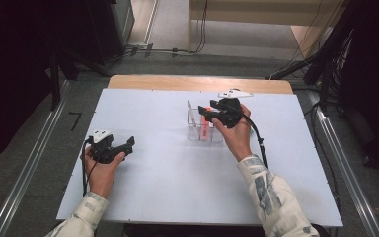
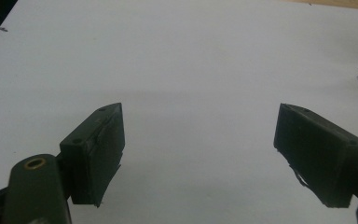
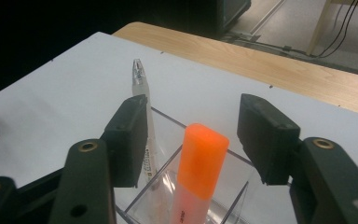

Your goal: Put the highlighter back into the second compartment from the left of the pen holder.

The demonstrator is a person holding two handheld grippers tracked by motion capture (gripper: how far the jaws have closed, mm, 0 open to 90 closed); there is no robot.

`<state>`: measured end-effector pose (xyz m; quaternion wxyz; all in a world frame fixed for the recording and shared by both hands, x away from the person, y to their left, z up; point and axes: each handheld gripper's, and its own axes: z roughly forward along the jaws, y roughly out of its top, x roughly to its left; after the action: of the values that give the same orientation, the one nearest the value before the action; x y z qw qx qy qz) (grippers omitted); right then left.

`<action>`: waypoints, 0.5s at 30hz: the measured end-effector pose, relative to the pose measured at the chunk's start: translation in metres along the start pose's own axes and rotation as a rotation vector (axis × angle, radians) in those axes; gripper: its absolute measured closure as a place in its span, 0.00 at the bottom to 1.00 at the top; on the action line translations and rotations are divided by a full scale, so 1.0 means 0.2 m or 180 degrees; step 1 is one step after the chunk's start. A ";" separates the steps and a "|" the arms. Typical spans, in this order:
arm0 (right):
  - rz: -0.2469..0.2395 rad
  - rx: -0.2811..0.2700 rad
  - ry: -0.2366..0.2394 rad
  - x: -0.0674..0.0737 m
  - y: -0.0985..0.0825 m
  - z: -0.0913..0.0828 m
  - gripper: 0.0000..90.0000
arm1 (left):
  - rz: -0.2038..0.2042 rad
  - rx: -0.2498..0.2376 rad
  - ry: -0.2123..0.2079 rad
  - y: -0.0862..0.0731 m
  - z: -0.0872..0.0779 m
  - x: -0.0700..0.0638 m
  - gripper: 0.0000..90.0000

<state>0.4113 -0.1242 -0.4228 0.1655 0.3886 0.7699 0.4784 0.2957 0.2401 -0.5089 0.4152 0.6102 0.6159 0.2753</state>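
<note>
2 things stand in the clear holder (image 3: 168,196) near the far side of the white desk (image 1: 168,168): an orange marker (image 3: 200,168) and a thin pen (image 3: 142,107), both leaning on its walls so they stay up. The right claw (image 3: 193,140) hangs just over them with its jaws apart around the marker's cap, not touching it, so I think the marker stands free. The left claw (image 2: 198,154) rests wide open and empty on the desk's near left part, well apart from the holder.
</note>
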 end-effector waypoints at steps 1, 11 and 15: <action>-0.0006 0.0010 -0.0011 0.00 0.00 0.00 0.42 | 0.0000 0.0001 0.0002 0.00 0.00 0.00 0.19; -0.0039 0.0005 -0.0083 0.00 -0.02 -0.05 0.26 | -0.0003 -0.0003 0.0002 0.00 0.00 0.00 0.19; -0.0030 -0.0031 -0.0099 0.00 -0.03 -0.07 0.23 | 0.0004 0.0002 -0.0001 0.00 0.00 0.00 0.19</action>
<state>0.4005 -0.1346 -0.4204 0.1816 0.3915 0.7667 0.4753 0.2957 0.2397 -0.5091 0.4150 0.6108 0.6156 0.2753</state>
